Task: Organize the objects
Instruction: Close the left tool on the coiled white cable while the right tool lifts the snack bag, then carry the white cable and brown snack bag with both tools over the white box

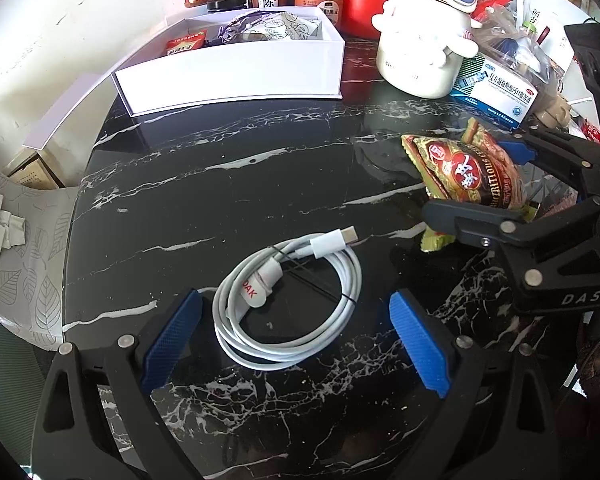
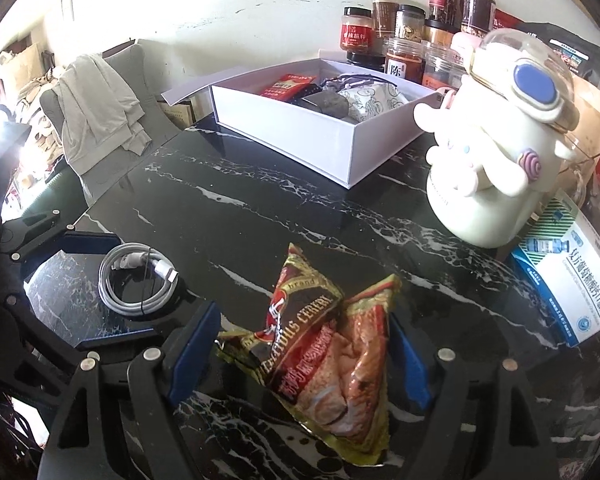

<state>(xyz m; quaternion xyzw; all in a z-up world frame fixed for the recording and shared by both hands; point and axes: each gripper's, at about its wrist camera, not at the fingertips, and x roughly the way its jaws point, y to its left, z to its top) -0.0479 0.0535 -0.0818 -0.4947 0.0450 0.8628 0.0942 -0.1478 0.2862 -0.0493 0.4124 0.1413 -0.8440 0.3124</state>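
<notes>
A grey garment [image 2: 96, 108] drapes over a chair at the far left, beyond the black marble table [image 1: 228, 184]. On the near left part of the table the left gripper [image 1: 296, 340] has its jaws spread wide around a coiled white cable [image 1: 288, 304], the blue pads standing clear of the coil on both sides. Further back, an open white box [image 2: 300, 128] holds a red packet and other small items, with spice jars [image 2: 396, 28] behind it. To the right, the right gripper [image 2: 304, 354] has its jaws wide open on either side of a crumpled snack packet [image 2: 324, 364]; whether the pads touch it I cannot tell. A white cartoon-shaped jar [image 2: 496, 152] and a medicine box [image 2: 572, 292] stand at the far right.
</notes>
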